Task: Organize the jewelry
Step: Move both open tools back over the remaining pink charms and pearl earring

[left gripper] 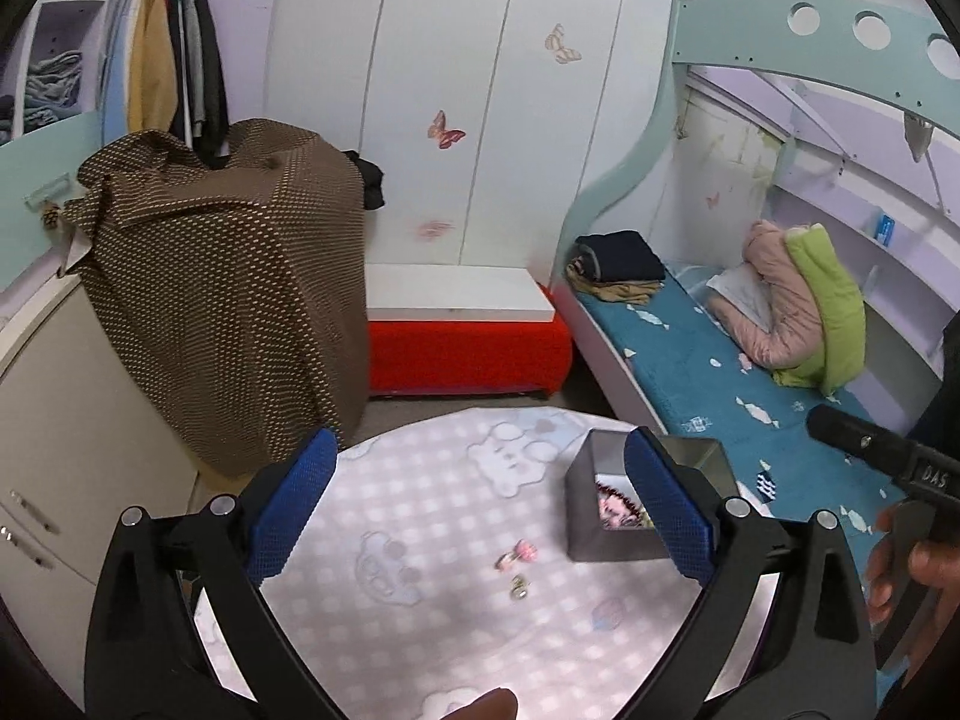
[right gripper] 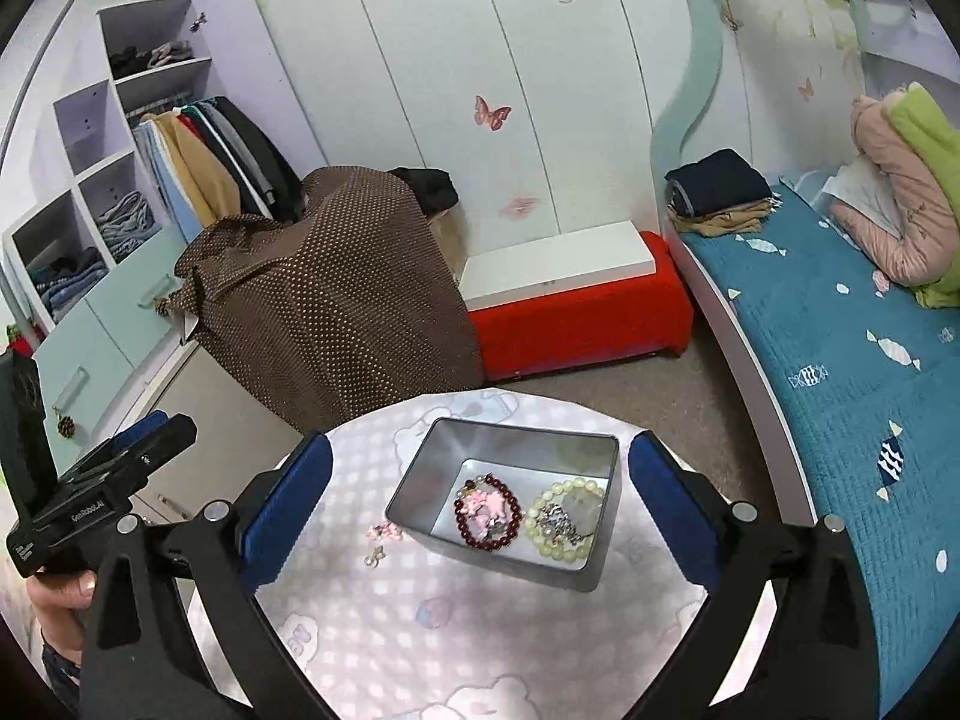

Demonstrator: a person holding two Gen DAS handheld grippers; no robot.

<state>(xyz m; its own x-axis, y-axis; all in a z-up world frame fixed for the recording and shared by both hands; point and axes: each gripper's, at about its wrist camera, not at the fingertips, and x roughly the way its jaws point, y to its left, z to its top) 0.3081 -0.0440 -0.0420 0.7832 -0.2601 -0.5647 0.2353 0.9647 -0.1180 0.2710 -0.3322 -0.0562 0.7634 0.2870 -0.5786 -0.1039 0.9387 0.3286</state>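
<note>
Earrings (right gripper: pixel 379 543), two tiny pieces, lie loose on the round table's cloth (right gripper: pixel 420 630) just left of the metal tin (right gripper: pixel 591 570) that holds two bead bracelets (right gripper: pixel 522 516). Both the left gripper (left gripper: pixel 480 516) and right gripper (right gripper: pixel 480 516) stand wide apart, holding nothing. I'd judge them light, hard and slippery, best pinched across the middle against the soft cloth.
</note>
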